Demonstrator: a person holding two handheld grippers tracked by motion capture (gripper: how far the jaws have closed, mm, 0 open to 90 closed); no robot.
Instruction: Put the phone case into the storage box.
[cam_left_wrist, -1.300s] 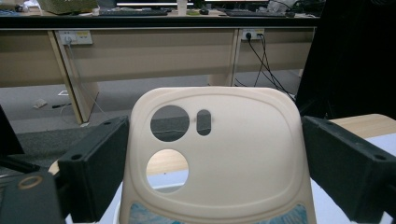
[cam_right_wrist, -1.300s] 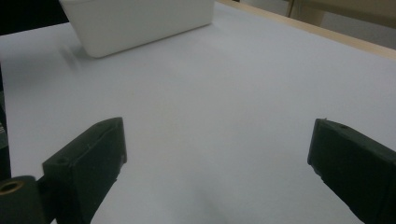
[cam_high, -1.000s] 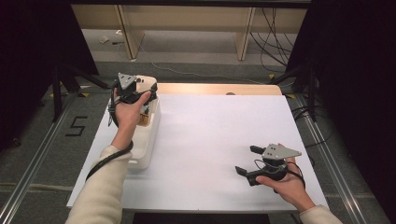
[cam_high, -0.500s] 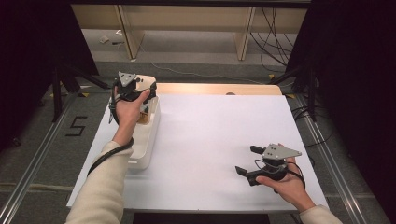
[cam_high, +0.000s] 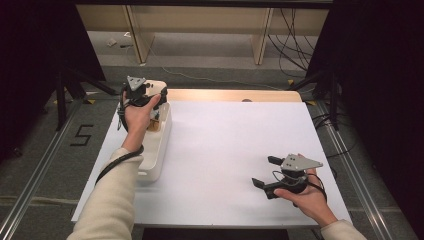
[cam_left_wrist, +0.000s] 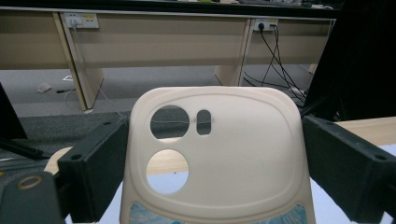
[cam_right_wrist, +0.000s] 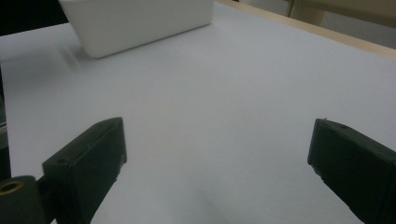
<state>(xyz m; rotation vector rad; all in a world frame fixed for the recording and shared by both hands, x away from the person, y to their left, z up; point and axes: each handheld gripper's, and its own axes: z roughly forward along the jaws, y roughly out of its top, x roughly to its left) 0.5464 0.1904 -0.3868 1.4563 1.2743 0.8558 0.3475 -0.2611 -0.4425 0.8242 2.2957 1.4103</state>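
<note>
A cream plastic panel (cam_left_wrist: 233, 158) with two round holes and a small slot stands upright between the jaws of my left gripper (cam_left_wrist: 215, 154). Both jaws sit against its side edges. In the high view the left gripper (cam_high: 142, 92) holds the cream panel (cam_high: 156, 87) above the far end of a long white bin (cam_high: 157, 145) at the table's left. Something with a blue pattern (cam_left_wrist: 144, 215) shows at the panel's lower edge. My right gripper (cam_high: 265, 172) rests open near the front right of the table, its jaws (cam_right_wrist: 219, 163) wide apart over bare white surface.
The white table top (cam_high: 235, 135) has a wooden strip (cam_high: 225, 95) along its far edge. The white bin (cam_right_wrist: 140, 23) lies far ahead of the right jaws. Beyond the table stand desk legs and cables (cam_high: 295, 35) on the floor.
My left hand has shifted slightly left and away over the bin's far end, carrying the cream panel with it. The right gripper has stayed put.
</note>
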